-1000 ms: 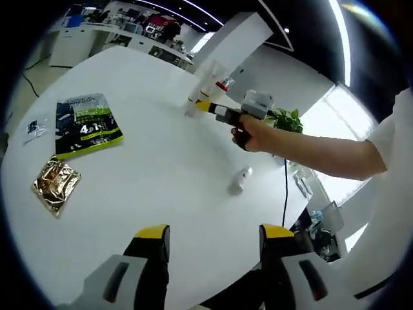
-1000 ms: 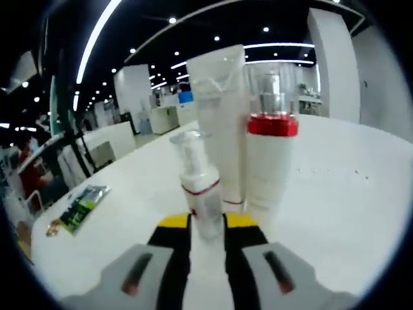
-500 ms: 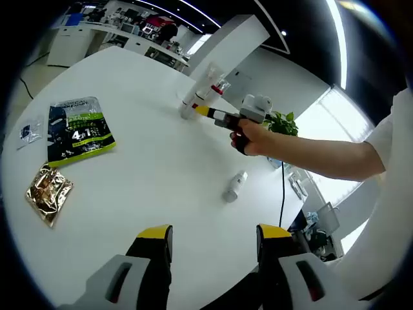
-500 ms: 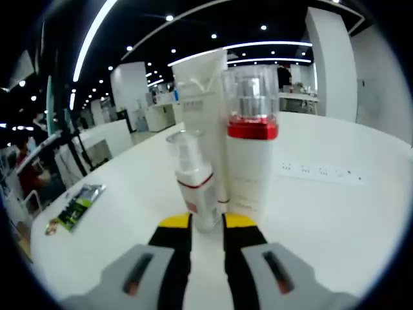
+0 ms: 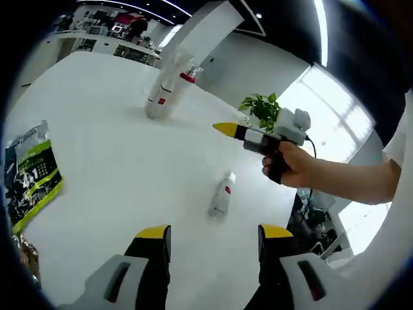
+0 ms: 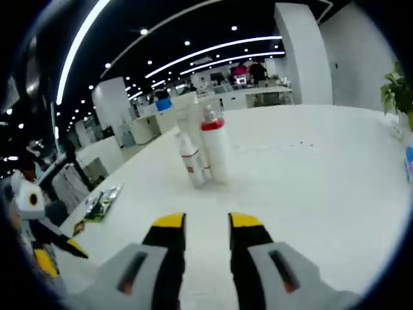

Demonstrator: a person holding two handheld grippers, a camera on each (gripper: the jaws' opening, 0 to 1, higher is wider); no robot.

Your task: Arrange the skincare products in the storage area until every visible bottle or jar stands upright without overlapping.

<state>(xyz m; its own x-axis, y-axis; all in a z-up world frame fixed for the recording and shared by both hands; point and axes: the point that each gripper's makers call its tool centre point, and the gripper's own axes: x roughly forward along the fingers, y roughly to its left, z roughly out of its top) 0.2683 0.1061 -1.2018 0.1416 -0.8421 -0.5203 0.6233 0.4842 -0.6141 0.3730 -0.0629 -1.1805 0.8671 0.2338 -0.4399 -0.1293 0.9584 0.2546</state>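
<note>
- While our left gripper (image 5: 210, 240) hangs spread and empty, a small bottle (image 5: 221, 194) lies toppled at its 12 o'clock.
- Our right gripper (image 6: 202, 221), narrowly parted, holds nothing; three upright bottles (image 6: 205, 153) stand at 12 o'clock.

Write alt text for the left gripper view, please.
A small white bottle lies on its side on a white table, beyond the open left claw. A hand holds the right claw above it; three products stand upright behind.

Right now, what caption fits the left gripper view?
Small bottle lies on the white table; three products stand beyond.
</note>
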